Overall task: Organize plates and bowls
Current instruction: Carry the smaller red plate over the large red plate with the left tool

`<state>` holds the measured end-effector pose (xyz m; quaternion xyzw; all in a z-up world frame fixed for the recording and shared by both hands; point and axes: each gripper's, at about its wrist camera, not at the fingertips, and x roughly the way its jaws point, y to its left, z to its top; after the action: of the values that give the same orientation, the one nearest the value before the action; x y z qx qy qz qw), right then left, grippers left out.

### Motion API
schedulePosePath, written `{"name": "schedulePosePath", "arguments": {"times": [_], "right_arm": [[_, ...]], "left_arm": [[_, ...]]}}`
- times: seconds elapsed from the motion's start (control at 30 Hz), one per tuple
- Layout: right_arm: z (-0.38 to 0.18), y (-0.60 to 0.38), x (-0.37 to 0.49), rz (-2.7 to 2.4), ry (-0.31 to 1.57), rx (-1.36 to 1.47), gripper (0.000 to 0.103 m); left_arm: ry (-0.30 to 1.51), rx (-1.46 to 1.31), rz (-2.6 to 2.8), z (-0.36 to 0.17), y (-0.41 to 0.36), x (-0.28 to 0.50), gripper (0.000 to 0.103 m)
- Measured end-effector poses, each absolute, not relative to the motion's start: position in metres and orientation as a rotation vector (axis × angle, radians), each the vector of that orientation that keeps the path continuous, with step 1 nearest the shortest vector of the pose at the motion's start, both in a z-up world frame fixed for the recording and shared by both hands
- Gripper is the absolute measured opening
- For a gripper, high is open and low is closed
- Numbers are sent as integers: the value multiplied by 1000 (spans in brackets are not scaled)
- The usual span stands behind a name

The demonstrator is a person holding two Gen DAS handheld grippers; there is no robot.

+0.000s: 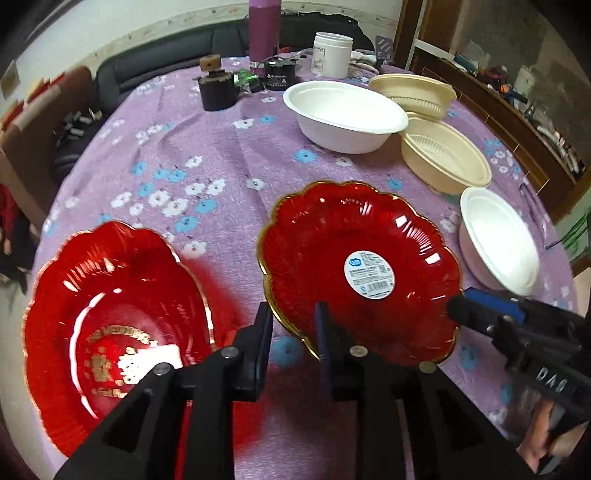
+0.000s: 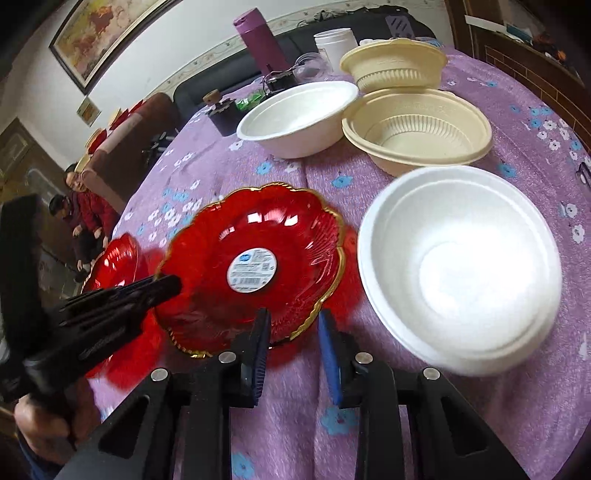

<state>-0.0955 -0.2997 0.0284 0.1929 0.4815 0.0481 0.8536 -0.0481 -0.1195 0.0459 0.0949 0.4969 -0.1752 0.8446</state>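
A red scalloped plate with a gold rim and a white label (image 1: 332, 236) (image 2: 258, 225) lies on the purple flowered tablecloth (image 1: 207, 147). My left gripper (image 1: 293, 326) stands open astride its near left rim, and its tip (image 2: 173, 284) shows at the plate's left edge. My right gripper (image 2: 293, 328) is open astride the near right rim, seen from the side (image 1: 456, 308). A second red plate with gold lettering (image 1: 110, 295) (image 2: 114, 258) lies to the left, blurred. A white bowl (image 1: 498, 240) (image 2: 461, 266) sits to the right.
Behind stand a large white bowl (image 1: 343, 107) (image 2: 295, 110) and two cream ribbed bowls (image 1: 443, 158) (image 1: 413, 88). At the table's far edge are a purple bottle (image 1: 263, 29), a white jar (image 1: 331, 53) and dark tins (image 1: 216, 88). People (image 2: 81, 218) sit at the left.
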Motion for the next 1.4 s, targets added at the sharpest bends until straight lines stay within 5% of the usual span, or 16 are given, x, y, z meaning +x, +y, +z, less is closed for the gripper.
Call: {"name": "schedulePosePath", "arguments": {"times": [0.33,0.4,0.47,0.67,1.4], "right_arm": [[21,-308,-95,78,1017,471,29],[19,-307,-94,70,1014,467,29],[16,-305,-91,73,1017,457,24],[20,-299,-96,68,982,397,15],[62,-260,-105,186,883,297,15]], "left_arm": [[1067,239,-310,30,-137,3,38],[1091,223,-288,22,-137,10,23],[1076,213,-297,22,-137,8,20],[1022,185,-305,33,-124,-17,19],[932,9,-268,72,-49,-59,19]]}}
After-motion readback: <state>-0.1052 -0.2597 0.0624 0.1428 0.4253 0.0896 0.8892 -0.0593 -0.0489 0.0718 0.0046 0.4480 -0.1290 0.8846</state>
